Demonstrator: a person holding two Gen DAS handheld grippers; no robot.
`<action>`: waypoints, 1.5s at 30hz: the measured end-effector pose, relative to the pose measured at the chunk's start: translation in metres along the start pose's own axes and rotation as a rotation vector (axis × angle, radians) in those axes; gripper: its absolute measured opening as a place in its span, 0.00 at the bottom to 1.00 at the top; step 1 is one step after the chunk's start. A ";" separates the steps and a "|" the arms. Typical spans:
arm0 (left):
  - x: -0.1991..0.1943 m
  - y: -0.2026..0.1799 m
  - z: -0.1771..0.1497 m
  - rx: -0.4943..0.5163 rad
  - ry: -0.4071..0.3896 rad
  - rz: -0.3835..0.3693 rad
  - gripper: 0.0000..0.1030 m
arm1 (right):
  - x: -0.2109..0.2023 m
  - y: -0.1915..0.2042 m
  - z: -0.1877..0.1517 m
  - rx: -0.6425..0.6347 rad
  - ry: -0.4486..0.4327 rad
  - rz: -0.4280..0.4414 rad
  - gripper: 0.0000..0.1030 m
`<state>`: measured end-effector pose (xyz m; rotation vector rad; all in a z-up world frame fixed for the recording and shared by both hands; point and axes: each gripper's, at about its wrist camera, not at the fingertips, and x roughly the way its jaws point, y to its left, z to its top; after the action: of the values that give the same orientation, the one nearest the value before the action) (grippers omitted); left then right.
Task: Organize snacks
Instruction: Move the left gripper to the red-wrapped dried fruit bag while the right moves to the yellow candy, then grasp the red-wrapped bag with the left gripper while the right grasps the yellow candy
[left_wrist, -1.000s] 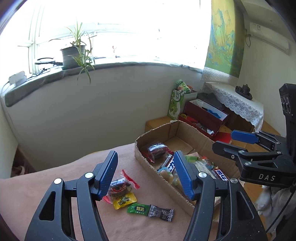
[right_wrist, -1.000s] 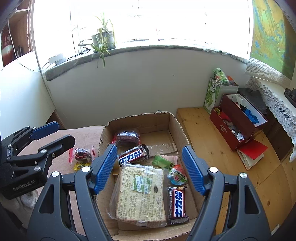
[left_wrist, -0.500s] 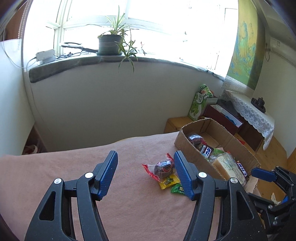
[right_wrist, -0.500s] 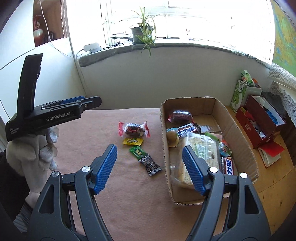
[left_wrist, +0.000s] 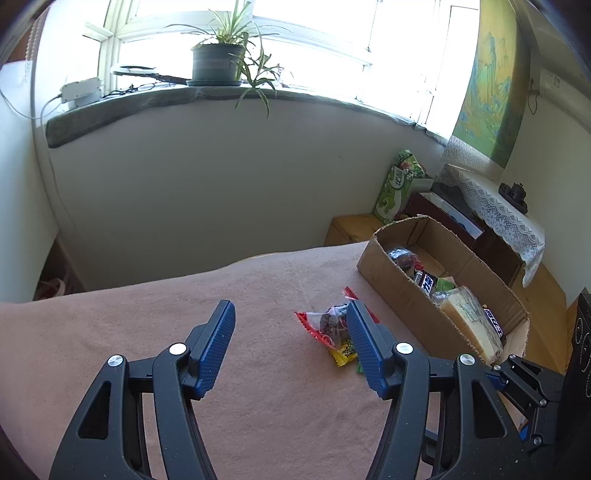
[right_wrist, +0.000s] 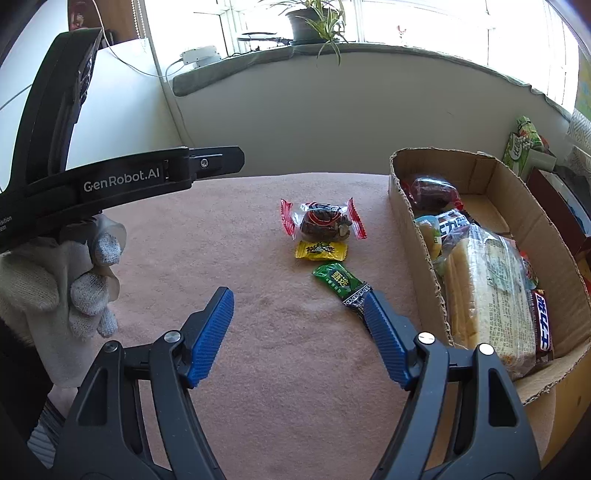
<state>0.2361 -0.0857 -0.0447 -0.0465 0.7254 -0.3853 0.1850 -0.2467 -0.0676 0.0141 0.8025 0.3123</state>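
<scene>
both grippers' fingers are spread wide, holding nothing. the right gripper (right_wrist: 297, 308) hovers over the desk (right_wrist: 221, 236); the green snack packet (right_wrist: 338, 278) lies just beyond its right finger (right_wrist: 384, 332), beside the cardboard box (right_wrist: 413, 229).

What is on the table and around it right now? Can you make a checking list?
Surface: pink blanket covers the table.
Job's things: red-ended snack, yellow candy and green packet lie loose beside the cardboard box, which holds bread and chocolate bars.
Clutter: nothing seen.
Grippers: left tool open, empty; right tool open, empty.
Cables: white wires by the adapter on the sill.
Surroundings: potted plant, red box on the floor.
</scene>
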 end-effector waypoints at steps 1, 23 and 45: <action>0.004 0.000 0.001 0.006 0.007 -0.007 0.61 | 0.004 0.000 0.001 0.005 0.003 -0.001 0.74; 0.087 -0.017 0.005 0.169 0.179 -0.196 0.61 | 0.070 -0.002 0.025 0.068 0.044 -0.093 0.68; 0.092 0.032 0.001 0.050 0.182 -0.174 0.44 | 0.113 -0.010 0.046 0.072 0.102 -0.162 0.65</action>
<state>0.3094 -0.0887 -0.1082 -0.0280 0.8945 -0.5792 0.2943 -0.2195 -0.1164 0.0009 0.9102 0.1315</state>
